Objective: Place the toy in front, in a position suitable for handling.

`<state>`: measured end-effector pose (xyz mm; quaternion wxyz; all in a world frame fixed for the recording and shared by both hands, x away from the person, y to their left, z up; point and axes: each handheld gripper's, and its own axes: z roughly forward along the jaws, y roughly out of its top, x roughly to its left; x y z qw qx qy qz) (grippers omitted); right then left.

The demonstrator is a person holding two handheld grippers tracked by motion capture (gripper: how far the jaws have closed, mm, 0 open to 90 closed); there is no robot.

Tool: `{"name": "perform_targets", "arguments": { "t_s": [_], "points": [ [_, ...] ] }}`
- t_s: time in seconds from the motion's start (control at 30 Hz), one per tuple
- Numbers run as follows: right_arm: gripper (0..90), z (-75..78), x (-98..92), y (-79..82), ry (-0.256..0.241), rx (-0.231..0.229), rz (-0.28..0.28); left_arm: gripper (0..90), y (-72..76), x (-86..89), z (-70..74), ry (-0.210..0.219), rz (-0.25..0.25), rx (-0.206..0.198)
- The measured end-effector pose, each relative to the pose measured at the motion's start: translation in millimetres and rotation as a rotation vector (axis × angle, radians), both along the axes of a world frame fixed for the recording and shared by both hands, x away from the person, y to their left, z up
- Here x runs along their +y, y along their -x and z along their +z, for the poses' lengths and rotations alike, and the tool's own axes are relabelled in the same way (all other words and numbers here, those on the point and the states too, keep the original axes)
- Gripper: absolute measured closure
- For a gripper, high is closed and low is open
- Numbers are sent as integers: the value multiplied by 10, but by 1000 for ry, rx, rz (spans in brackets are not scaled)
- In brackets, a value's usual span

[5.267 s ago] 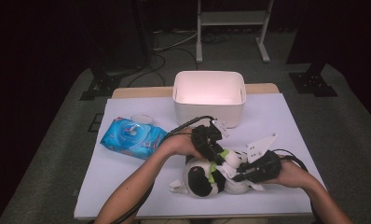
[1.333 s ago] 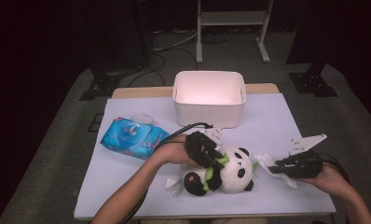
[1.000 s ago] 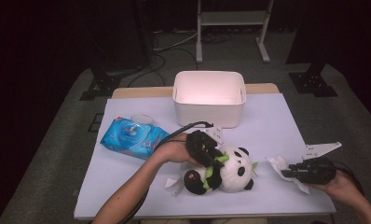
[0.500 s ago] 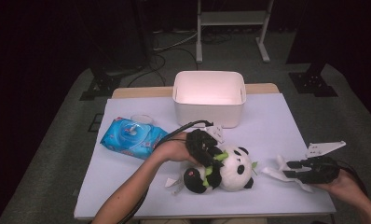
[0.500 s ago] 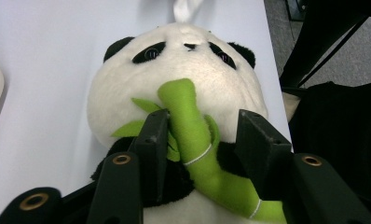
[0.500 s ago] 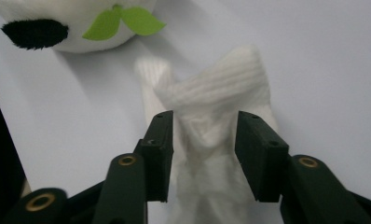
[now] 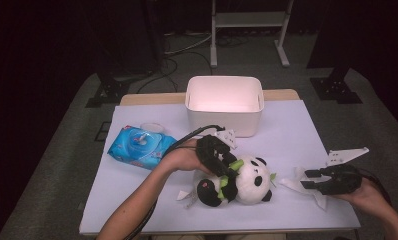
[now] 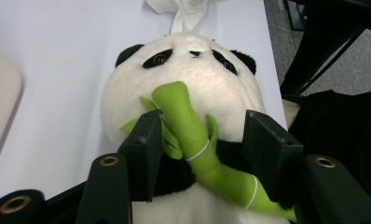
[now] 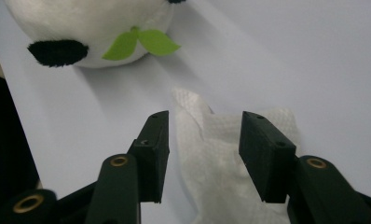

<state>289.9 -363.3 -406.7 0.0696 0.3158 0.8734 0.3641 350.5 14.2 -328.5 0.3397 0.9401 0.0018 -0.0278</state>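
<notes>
High view: my left gripper (image 7: 222, 162) pins the panda (image 7: 237, 182) mid-table, front of the bin (image 7: 225, 102). Right gripper (image 7: 312, 181) sits over the wipe (image 7: 307, 189) near the right edge, apart from the panda. Count — one panda, one bin, one wipe pack (image 7: 139, 146), one wipe by the right gripper, another white scrap (image 7: 186, 196) left of the panda.

Left gripper view: jaws straddle the green bamboo (image 8: 188, 135) on the panda's (image 8: 193, 70) chest, not clamped, gaps both sides. I'd keep it steady there.

Right gripper view: jaws released, wipe (image 9: 221, 149) between them, flat on the table. To grab well I'd drop lower, catch a raised fold, then close — otherwise the pads just skid on the sheet.
</notes>
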Motion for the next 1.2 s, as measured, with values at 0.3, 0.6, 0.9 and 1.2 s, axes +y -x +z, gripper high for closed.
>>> {"name": "perform_targets", "arguments": {
  "t_s": [0.3,0.6,0.9,1.2],
  "points": [
    [486,46,165,-91,-10,-16,44,419,-17,193,100,52,37,-7],
    [466,172,360,-254,-23,-18,89,366,-37,486,120,93,88,-4],
    [452,311,575,-407,-10,-22,133,293,-43,804,80,109,180,-19],
    [444,466,771,-572,-8,-45,172,251,-11,1078,42,117,243,-36]
  ]
}}
